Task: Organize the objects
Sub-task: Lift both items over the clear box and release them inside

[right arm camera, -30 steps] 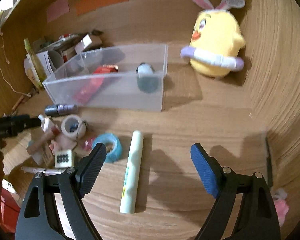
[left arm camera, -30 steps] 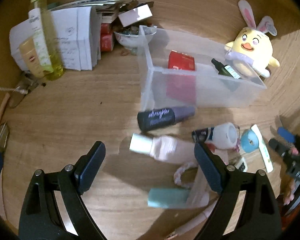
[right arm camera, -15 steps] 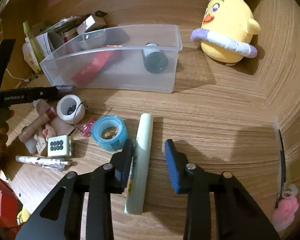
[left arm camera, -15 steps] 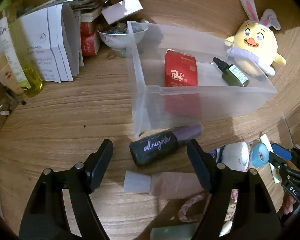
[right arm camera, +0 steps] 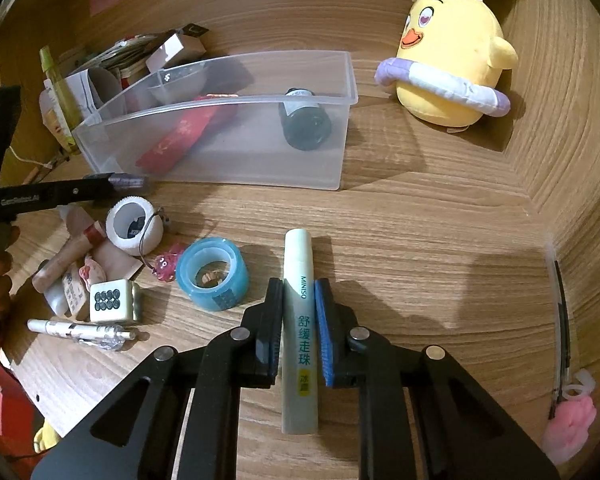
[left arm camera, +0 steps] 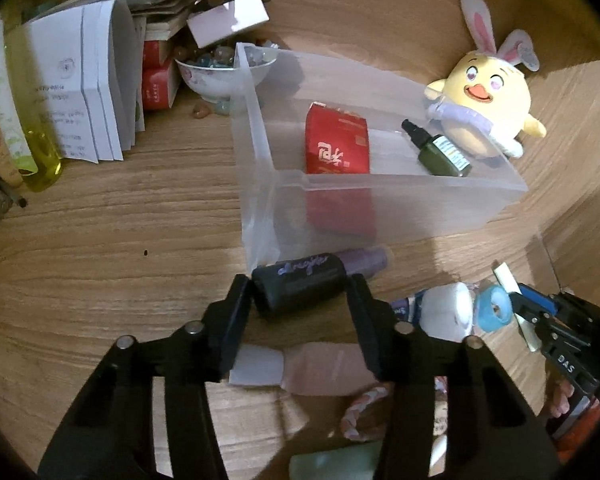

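Left gripper (left arm camera: 300, 300): fingers clenched on the dark spray bottle (left arm camera: 300, 290), one each side of its black body; bottle lies on the counter (left arm camera: 120, 240), purple end to the right, just near of the clear bin's front wall.
Right gripper (right arm camera: 298, 320): fingers clenched on the pale green tube (right arm camera: 300, 328), approx mid-length; tube lies flat on counter, pointing far.
Clear bin (left arm camera: 380, 208): far of both grippers; holds red packet (left arm camera: 336, 144) at left-centre & small dark green dropper bottle (left arm camera: 440, 152) at right.
Blue tape roll (right arm camera: 214, 274): on counter just left of the tube, apart from it.
White round cap (right arm camera: 134, 224): far-left of tape.
Dice block (right arm camera: 112, 300): left of tape, in w/ small clutter.
Pink tube w/ white cap (left arm camera: 300, 368): near of the spray bottle, under left fingers.
Chick plush (right arm camera: 452, 64): far right, beside bin, upright.
Bowl of stones (left arm camera: 224, 68): far-left of bin, next to paper stack (left arm camera: 80, 88).
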The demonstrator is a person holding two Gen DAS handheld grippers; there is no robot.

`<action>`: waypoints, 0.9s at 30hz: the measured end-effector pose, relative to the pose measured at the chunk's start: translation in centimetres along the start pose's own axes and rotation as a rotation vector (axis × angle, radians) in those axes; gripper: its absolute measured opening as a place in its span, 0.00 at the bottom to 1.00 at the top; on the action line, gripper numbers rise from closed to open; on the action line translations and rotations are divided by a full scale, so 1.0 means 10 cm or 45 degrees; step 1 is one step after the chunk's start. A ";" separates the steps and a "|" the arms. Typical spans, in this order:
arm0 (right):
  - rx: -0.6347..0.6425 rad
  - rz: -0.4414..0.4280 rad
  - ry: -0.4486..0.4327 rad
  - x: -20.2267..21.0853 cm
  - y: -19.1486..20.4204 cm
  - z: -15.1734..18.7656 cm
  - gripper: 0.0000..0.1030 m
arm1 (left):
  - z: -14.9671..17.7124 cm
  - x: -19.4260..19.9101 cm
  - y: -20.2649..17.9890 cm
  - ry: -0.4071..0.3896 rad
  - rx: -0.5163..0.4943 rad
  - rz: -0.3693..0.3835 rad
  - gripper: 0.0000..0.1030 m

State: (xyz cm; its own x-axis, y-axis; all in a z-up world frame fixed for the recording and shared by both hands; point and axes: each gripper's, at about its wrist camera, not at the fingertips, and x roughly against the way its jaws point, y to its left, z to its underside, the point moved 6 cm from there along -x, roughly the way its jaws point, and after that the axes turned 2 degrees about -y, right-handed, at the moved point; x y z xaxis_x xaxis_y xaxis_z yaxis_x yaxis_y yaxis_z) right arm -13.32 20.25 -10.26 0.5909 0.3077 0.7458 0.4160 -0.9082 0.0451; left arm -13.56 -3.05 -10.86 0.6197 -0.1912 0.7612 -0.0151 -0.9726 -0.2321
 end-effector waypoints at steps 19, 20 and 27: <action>-0.025 -0.007 -0.106 0.18 -0.03 -0.22 0.14 | 0.08 0.45 -0.04 -0.107 0.012 -0.073 0.26; -0.023 -0.008 -0.117 0.19 -0.03 -0.25 0.14 | 0.07 0.44 -0.04 -0.108 -0.001 -0.102 0.20; -0.019 -0.032 -0.132 0.23 -0.01 -0.31 0.14 | 0.15 0.48 -0.08 -0.071 -0.031 -0.064 0.15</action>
State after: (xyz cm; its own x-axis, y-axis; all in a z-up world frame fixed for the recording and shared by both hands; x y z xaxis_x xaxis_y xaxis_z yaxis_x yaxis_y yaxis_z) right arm -14.20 20.17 -6.51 0.6491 0.3575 0.6715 0.4217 -0.9038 0.0735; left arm -9.41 -3.02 -7.95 0.6628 -0.1353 0.7365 -0.0014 -0.9838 -0.1795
